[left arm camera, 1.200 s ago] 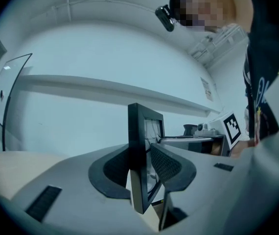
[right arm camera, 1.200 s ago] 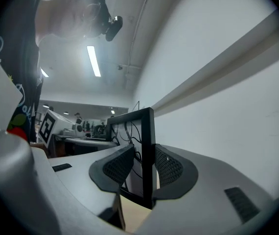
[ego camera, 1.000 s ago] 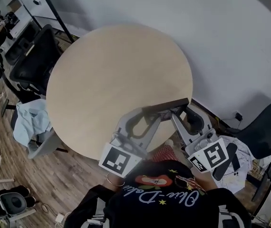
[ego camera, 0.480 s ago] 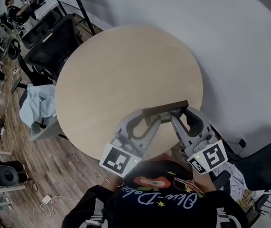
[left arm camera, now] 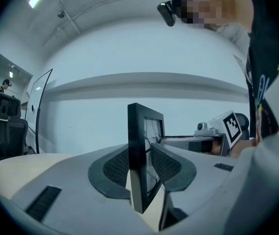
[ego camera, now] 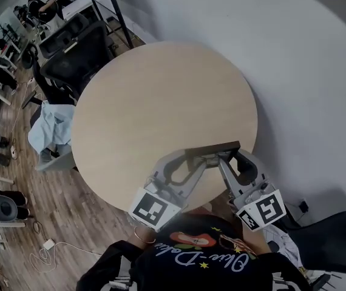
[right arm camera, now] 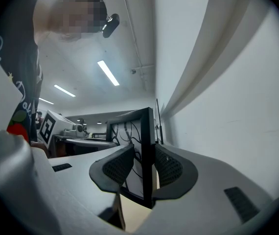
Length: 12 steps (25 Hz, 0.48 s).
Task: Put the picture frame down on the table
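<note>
left tool [ego camera: 191,160] and right tool [ego camera: 226,154] both clamped on upright picture frame [ego camera: 212,148], near table [ego camera: 161,102] edge.

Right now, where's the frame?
In the head view the frame is held upright between the left gripper and the right gripper, one on each end, over the table's near right edge.

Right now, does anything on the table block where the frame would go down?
Nothing visible does: the table is bare around the frame, which the left gripper and right gripper each clamp at one end.
</note>
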{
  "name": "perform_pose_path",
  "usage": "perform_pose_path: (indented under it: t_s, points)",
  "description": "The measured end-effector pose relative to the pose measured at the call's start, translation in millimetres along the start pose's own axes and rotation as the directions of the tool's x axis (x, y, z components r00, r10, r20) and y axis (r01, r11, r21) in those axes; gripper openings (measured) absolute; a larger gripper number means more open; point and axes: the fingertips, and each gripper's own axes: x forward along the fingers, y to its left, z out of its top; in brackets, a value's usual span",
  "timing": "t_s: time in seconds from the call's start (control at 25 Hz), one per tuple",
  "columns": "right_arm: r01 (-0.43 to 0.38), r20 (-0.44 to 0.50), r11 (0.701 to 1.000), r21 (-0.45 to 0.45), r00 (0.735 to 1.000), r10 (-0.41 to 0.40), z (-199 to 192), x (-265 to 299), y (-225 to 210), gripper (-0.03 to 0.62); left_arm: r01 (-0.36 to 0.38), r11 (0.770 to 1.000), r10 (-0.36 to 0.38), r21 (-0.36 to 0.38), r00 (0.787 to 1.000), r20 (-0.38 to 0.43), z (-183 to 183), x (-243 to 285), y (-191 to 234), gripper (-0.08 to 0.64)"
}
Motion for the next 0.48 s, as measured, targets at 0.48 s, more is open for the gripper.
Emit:
perform_pose_path:
  t_s: [0.48]
  points:
    - [-0.079, -0.021, 0.997, 0.024, 0.997, 0.08, -8, 24, -18, 0.104, -0.078, 0.997, 0.078, -0.004, 0.996, -0.042, -6, 15, 20, 0.109]
